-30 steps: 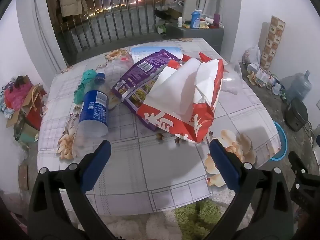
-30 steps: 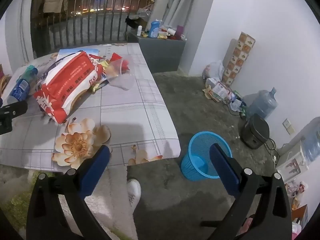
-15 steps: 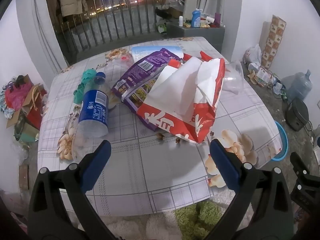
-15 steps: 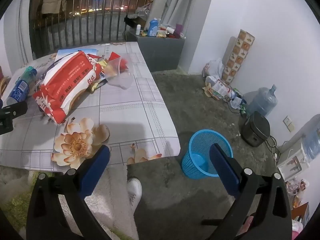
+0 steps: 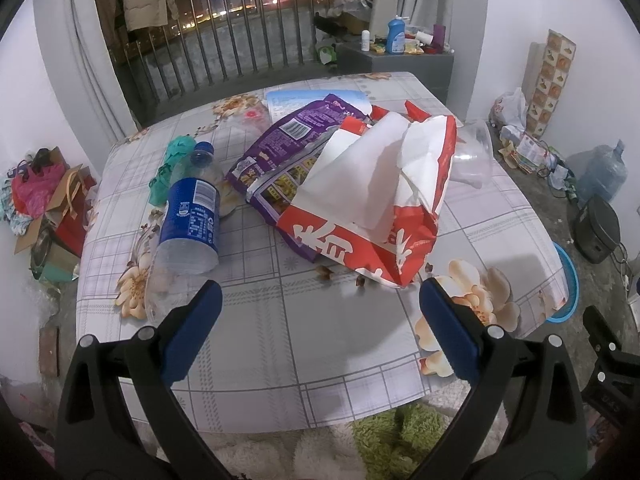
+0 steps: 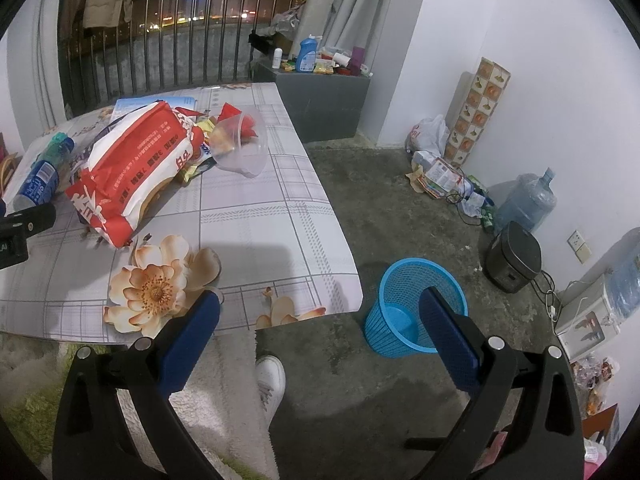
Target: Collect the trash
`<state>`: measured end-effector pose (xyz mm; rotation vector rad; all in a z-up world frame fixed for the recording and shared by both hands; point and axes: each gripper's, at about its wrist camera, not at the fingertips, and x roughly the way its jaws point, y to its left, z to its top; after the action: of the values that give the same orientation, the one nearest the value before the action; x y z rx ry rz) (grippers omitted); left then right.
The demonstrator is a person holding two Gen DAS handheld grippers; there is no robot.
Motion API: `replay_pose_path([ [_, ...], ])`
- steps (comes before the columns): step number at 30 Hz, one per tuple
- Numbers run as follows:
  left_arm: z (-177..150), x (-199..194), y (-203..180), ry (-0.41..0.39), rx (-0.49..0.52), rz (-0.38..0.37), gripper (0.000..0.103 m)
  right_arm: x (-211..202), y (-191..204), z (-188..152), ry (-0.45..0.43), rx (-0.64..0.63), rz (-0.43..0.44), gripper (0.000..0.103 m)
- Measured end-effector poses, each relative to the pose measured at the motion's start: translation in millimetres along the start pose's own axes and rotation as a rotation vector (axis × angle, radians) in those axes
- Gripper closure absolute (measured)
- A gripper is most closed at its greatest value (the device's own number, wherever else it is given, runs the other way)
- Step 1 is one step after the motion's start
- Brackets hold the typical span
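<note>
Trash lies on a floral-cloth table (image 5: 280,320): a red and white paper bag (image 5: 372,196) (image 6: 136,164), a purple snack packet (image 5: 288,136), a blue-labelled plastic bottle (image 5: 188,220) (image 6: 38,180) on its side, a green wrapper (image 5: 168,164) and a clear plastic cup (image 5: 472,152) (image 6: 240,148). My left gripper (image 5: 318,300) hangs open over the table's near edge, short of the bag. My right gripper (image 6: 320,312) is open above the floor by the table corner, holding nothing. A blue mesh bin (image 6: 416,304) (image 5: 566,280) stands on the floor near its right finger.
A white shoe (image 6: 270,380) and shaggy rug (image 6: 224,400) lie below the table edge. A black appliance (image 6: 512,256), water jug (image 6: 528,200) and floor clutter (image 6: 436,168) line the right wall. A grey cabinet (image 6: 320,100) with bottles stands behind the table, before a railing (image 5: 224,56).
Both views have drifted back slightly, the table and bin appearing a little farther. Neither gripper has closed and no trash has moved.
</note>
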<state>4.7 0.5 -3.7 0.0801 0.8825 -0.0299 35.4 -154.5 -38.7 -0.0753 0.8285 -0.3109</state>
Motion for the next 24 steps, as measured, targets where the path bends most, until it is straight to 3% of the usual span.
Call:
replay_pose_path([
  [24, 0.0, 4.4, 6.7, 0.008, -0.004, 0.007, 0.008, 0.9, -0.5, 0.2, 0.004, 0.001, 0.004, 0.006],
])
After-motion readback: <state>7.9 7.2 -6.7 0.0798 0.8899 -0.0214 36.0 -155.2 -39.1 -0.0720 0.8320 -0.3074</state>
